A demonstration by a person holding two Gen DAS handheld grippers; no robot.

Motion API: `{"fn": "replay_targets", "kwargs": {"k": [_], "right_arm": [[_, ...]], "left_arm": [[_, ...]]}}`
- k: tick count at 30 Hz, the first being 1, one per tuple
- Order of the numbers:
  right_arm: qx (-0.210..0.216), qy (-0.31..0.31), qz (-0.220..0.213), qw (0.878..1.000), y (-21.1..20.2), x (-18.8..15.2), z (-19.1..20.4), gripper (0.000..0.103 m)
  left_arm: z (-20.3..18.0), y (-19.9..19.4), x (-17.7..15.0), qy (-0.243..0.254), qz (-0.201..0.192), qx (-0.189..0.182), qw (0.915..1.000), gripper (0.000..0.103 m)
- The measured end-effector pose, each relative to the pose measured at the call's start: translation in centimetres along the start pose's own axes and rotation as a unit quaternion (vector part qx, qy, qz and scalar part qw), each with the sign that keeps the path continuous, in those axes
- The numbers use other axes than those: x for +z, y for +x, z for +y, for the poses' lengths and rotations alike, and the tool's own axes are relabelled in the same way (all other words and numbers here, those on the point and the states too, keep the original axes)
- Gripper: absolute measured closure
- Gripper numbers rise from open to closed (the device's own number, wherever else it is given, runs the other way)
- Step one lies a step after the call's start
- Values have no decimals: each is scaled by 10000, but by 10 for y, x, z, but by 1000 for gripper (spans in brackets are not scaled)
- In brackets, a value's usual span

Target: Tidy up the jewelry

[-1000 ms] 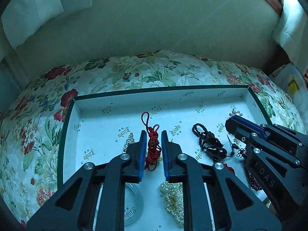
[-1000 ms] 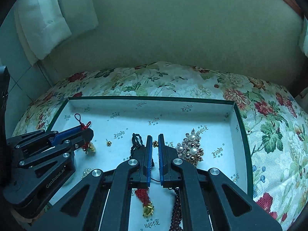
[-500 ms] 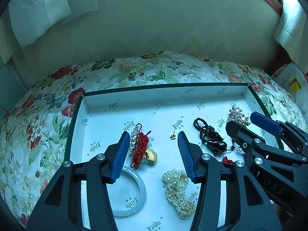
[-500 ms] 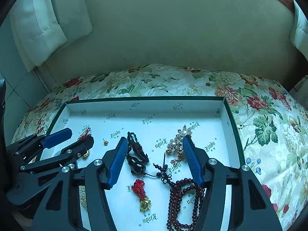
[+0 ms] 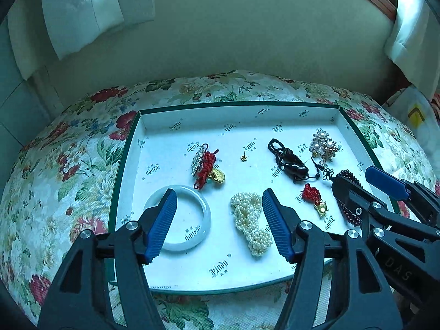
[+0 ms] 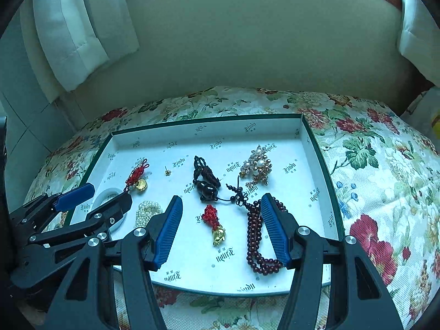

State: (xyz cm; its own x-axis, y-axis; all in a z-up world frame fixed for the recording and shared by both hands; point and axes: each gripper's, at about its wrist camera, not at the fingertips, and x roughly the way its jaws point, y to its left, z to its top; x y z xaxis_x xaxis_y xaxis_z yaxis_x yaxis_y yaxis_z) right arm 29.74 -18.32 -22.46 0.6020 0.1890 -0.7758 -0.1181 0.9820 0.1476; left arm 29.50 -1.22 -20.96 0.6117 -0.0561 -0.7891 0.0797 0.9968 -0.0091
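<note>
Left gripper (image 5: 217, 206): jaws opening, nothing between them; pearl bracelet (image 5: 251, 221) and pale bangle (image 5: 181, 220) lie below in the tray (image 5: 236, 106). Right gripper (image 6: 221, 211): spread, empty, above the red charm (image 6: 213, 221); dark bead strand (image 6: 257, 239) beside its right finger.

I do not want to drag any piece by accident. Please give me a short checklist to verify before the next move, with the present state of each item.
1. Left gripper holds nothing: ok; its jaws are opening, none of the jewelry is caught between them.
2. Right gripper holds nothing: ok, open, pads clear.
3. All jewelry lies inside the tray: ok.
4. White bangle lies apart from the pearl string: ok.
5. Dark red bead strand free of the black cord pendant: cannot tell; a thin cord seems to link them.
6. Red knot charm separate from the rhinestone piece: not ok, they touch.
</note>
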Motion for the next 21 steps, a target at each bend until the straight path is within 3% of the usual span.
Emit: {"fn": "replay_targets", "kwargs": {"k": [8,21], "right_arm": [[-162,-127,-246,9995,-53,-9,9,44],[-168,-433,-1217,9915,-183,-15,35,38]], "left_arm": [[-4,-53,-11,51,-243,84,9997,35],[-3,-182,-18,-50,-1113,121,9937,26]]}}
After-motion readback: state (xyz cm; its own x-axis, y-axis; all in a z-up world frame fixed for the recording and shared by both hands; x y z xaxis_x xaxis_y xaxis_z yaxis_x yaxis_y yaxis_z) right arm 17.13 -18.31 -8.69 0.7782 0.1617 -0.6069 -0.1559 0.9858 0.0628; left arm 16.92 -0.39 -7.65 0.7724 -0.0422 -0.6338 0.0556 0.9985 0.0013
